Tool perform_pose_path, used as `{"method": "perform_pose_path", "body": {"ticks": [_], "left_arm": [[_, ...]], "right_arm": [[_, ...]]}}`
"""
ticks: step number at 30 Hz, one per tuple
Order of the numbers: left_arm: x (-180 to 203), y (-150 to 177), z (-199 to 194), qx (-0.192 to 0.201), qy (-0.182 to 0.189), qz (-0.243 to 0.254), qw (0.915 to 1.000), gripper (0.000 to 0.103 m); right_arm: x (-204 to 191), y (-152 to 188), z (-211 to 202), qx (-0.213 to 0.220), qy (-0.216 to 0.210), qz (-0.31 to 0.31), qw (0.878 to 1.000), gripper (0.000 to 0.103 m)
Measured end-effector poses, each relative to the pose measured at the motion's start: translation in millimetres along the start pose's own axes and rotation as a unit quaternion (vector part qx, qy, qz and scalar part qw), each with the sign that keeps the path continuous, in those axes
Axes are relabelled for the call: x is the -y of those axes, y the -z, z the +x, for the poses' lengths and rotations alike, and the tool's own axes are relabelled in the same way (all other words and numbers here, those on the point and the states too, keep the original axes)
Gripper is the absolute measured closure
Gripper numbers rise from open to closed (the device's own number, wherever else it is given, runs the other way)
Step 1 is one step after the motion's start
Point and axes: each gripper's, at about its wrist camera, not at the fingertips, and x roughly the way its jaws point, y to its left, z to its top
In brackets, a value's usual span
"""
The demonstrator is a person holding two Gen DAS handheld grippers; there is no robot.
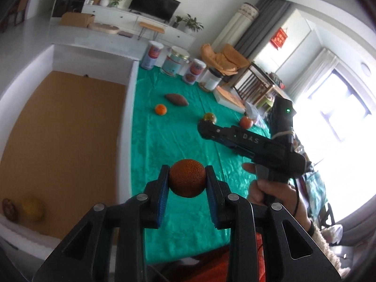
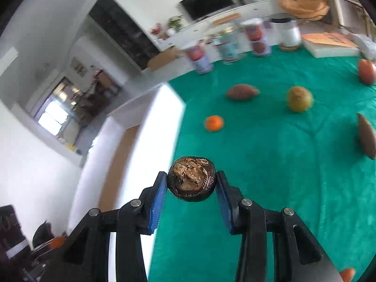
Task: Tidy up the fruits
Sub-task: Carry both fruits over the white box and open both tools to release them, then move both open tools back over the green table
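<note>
My left gripper (image 1: 187, 168) is shut on a rough orange-brown round fruit (image 1: 187, 178), held above the green cloth (image 1: 164, 141) beside the white box (image 1: 131, 89). My right gripper (image 2: 190, 174) is shut on a dark brown wrinkled round fruit (image 2: 191, 179) over the cloth near the box's white wall (image 2: 162, 122). On the cloth lie a small orange (image 2: 213, 123), a brown sweet potato (image 2: 242, 91), a yellow-green pear (image 2: 299, 98), a red fruit (image 2: 366, 71) and another brown oblong one (image 2: 366, 138). The box's brown floor holds a dark red fruit (image 1: 9, 209) and a yellow one (image 1: 33, 208).
Several cans and jars (image 1: 174, 62) line the cloth's far edge, with a flat book (image 2: 329, 44) to their right. A person's hand (image 1: 270, 188) holds the right gripper body (image 1: 246, 141) to the right of my left gripper. An orange piece (image 2: 347, 273) shows at the lower right.
</note>
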Motion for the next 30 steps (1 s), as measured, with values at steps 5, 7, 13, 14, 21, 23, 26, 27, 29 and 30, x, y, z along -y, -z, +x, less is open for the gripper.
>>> {"method": "perform_pose_path", "body": {"ticks": [5, 7, 13, 14, 21, 23, 26, 27, 29, 30], "left_arm": [[-63, 4, -30, 0.01, -0.079, -0.069, 0.9944, 0.073], [-95, 10, -33, 0.007, -0.107, -0.11, 0.9881, 0.073], [-144, 25, -22, -0.007, -0.143, -0.174, 0.9742, 0.073], [-145, 25, -19, -0.007, -0.153, -0.173, 0.9729, 0.071], [-125, 13, -17, 0.034, -0.171, -0.167, 0.9705, 0.026], [-105, 9, -15, 0.056, -0.152, -0.145, 0.9762, 0.013], [-60, 6, -1, 0.066, -0.11, -0.09, 0.9877, 0.009], [-42, 5, 9, 0.062, -0.092, -0.066, 0.9916, 0.009], [-8, 7, 30, 0.046, -0.065, -0.021, 0.9966, 0.008], [8, 9, 42, 0.03, -0.051, -0.002, 0.9982, 0.008]], "right_arm": [[-97, 38, 40, -0.072, -0.075, -0.084, 0.991, 0.061], [-118, 55, 61, -0.101, -0.07, -0.113, 0.986, 0.061], [-131, 92, 109, -0.156, -0.026, -0.154, 0.975, 0.061], [-131, 94, 111, -0.152, -0.017, -0.157, 0.976, 0.06], [-121, 73, 52, -0.08, -0.011, -0.148, 0.986, 0.024], [-111, 71, 16, -0.049, 0.005, -0.152, 0.987, 0.015], [-76, 83, -40, -0.009, 0.049, -0.139, 0.989, 0.01], [-61, 91, -59, 0.004, 0.073, -0.132, 0.989, 0.01], [-28, 109, -92, 0.023, 0.132, -0.115, 0.984, 0.01], [-10, 116, -111, 0.027, 0.164, -0.104, 0.981, 0.01]]}}
